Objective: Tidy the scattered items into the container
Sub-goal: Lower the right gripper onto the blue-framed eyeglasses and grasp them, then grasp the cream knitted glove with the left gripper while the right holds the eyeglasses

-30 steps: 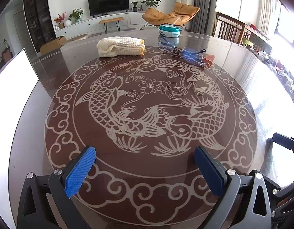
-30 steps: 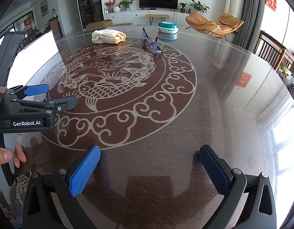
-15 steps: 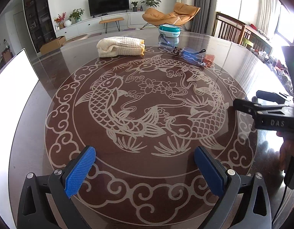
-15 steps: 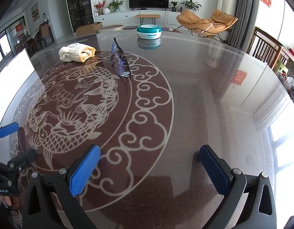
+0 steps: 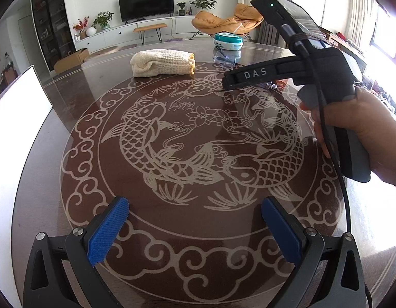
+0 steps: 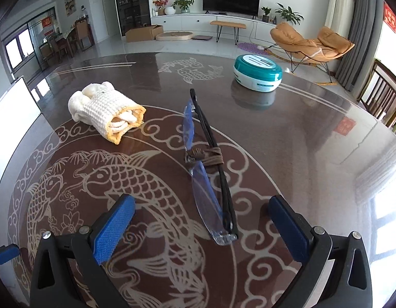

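Big round bench (image 6: 313,154) with koi carvings under glass. Past it at 12 o'clock sits a TV (image 6: 231,0) on a long white cabinet (image 6: 198,23), with potted plants (image 6: 184,1) alongside. An orange lounge chair (image 6: 311,43) is at 1 o'clock, a cardboard box (image 6: 144,32) on the floor at 11, and a wooden chair (image 6: 383,97) at 3.

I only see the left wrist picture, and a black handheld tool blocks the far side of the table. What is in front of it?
Observer: A folded pair of glasses. The right gripper is open, with one finger on each side of their near end.
Operator: Anything odd about them?
Observer: A brown band is wound around their middle.
Operator: Are they touching the teal container?
Observer: No, the teal container stands apart beyond them, with bare table between.
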Demonstrator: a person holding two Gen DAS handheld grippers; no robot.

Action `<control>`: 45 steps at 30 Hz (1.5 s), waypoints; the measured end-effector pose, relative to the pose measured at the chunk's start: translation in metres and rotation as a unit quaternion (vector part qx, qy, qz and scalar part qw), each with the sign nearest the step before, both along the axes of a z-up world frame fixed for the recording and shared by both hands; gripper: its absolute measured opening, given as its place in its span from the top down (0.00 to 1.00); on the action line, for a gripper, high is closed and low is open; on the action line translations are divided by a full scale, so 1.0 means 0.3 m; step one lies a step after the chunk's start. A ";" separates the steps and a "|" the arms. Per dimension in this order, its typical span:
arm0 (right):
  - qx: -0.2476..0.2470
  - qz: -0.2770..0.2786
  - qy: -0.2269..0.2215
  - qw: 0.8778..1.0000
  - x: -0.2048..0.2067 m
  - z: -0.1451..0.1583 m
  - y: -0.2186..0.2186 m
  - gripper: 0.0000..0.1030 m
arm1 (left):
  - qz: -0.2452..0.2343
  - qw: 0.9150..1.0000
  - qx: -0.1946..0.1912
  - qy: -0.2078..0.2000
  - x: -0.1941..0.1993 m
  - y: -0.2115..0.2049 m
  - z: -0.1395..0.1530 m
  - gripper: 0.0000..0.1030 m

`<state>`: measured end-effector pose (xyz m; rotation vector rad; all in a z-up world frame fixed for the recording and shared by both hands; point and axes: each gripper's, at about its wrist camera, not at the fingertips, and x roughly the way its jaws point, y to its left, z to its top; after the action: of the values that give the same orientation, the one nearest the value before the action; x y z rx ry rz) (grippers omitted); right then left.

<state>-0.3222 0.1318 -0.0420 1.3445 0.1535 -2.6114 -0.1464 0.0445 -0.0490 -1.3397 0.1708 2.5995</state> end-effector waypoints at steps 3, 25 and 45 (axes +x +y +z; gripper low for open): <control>-0.004 -0.004 0.006 1.000 -0.034 0.003 -0.013 0.05 | 0.000 1.000 0.000 0.000 0.000 0.000 0.000 0.00; -0.010 -0.055 0.028 0.998 0.601 0.033 0.240 0.72 | 0.000 1.000 -0.001 0.000 -0.001 -0.002 0.002 0.00; -0.005 -0.064 0.011 0.998 0.607 0.015 0.244 0.15 | 0.167 0.986 0.002 -0.001 -0.422 0.109 -0.012 0.00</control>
<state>-0.1402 0.2050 -0.0375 1.3658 0.0592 -2.7287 -0.2730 0.0773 -0.0526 -1.4804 -0.0683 2.8654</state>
